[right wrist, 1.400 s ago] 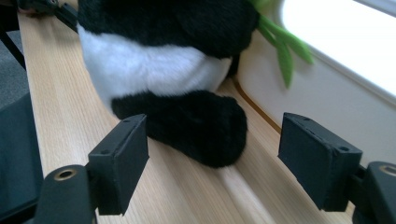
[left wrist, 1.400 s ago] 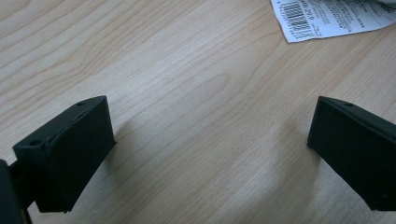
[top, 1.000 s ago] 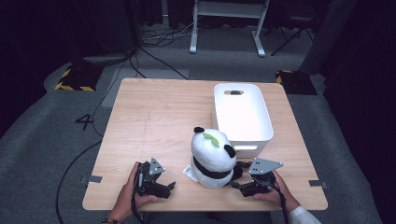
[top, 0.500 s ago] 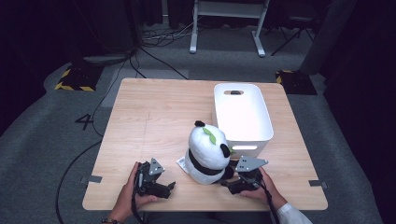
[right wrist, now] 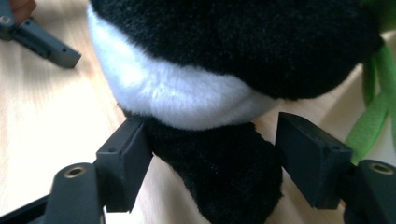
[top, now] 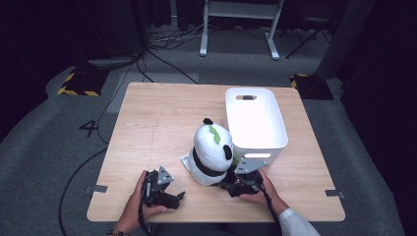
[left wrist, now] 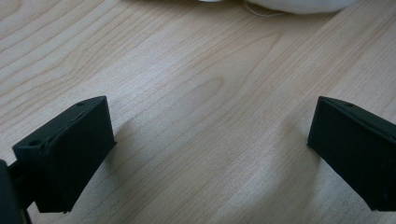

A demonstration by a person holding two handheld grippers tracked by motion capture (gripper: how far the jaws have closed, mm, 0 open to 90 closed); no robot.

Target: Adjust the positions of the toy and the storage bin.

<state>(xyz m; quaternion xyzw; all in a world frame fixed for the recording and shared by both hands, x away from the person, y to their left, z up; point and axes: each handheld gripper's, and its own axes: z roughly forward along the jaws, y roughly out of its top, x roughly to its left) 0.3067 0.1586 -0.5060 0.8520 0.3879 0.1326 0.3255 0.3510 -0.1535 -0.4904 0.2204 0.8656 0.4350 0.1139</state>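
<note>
Right gripper [top: 230, 186] moved left along near edge, now up against panda plush [top: 211, 155]; jaws just been closing, black foot of panda between them in right gripper view [right wrist: 212, 172], left pad touching fur, right pad with small gap, not clamped; left gripper [top: 173, 196] unmoved, jaws wide apart over bare table [top: 147, 118], holding nothing; panda upright near table centre, just left of white bin [top: 255, 123], green leaf [right wrist: 373, 116] at its side.

Panda [top: 211, 155]: we see it on the table [top: 147, 123], just left of the bin [top: 255, 123]
Grippers: left [top: 178, 197] and right [top: 227, 186] flank it at our near edge
</note>
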